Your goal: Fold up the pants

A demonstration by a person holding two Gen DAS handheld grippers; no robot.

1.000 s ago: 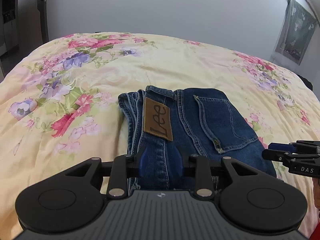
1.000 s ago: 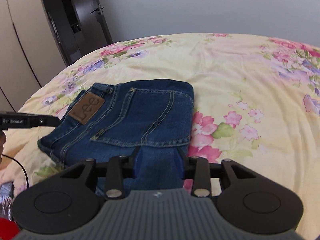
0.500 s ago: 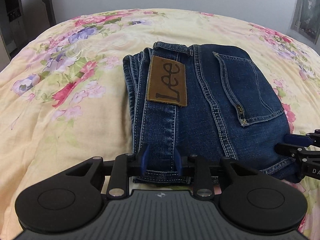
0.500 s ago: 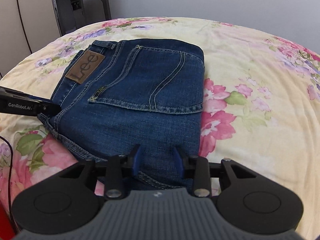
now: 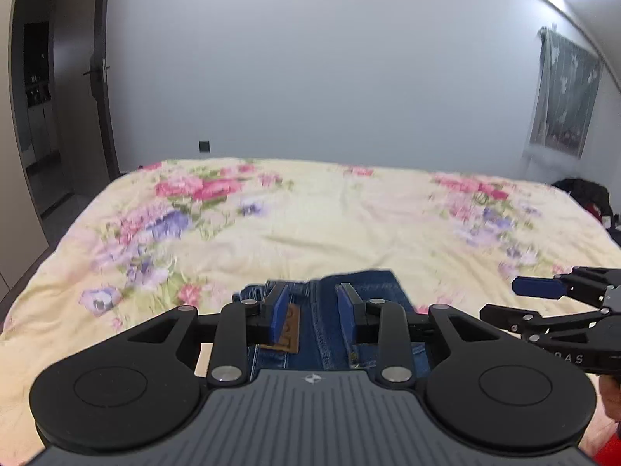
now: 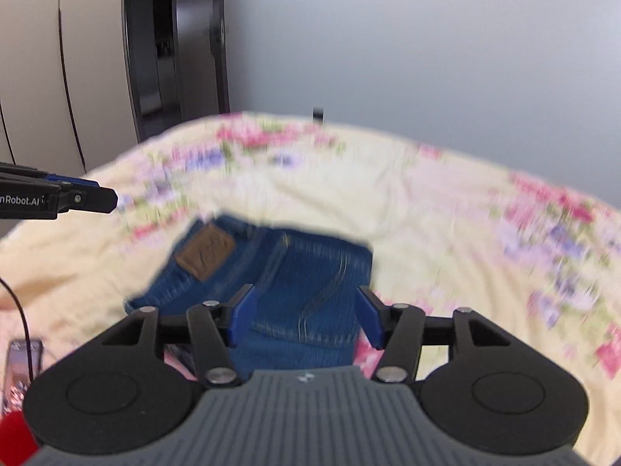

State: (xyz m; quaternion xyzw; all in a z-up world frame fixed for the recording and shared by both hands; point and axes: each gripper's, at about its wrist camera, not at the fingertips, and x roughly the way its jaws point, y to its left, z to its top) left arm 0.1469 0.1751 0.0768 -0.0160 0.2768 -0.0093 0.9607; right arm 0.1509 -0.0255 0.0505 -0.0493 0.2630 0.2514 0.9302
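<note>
The folded blue jeans [image 6: 287, 272] with a brown leather patch [image 6: 205, 255] lie flat on the floral bedspread [image 6: 446, 213]. In the left wrist view the jeans [image 5: 322, 322] show low, mostly behind my left gripper [image 5: 312, 316], which is open and empty above them. My right gripper [image 6: 304, 320] is open wide and empty, raised above the jeans' near edge. The right gripper also shows at the right of the left wrist view [image 5: 543, 299], and the left gripper shows at the left of the right wrist view [image 6: 89, 200].
The bed [image 5: 330, 213] reaches back to a grey wall. A dark doorway [image 6: 174, 50] and pale wardrobe doors [image 6: 58, 77] stand to the left. A wall hanging [image 5: 562, 89] and dark clothes [image 5: 582, 190] are at the right. A phone with a cable [image 6: 21, 357] lies near left.
Both grippers have let go of the jeans, opened and lifted up and back. The jeans now lie folded on the bed, lower in both views.
</note>
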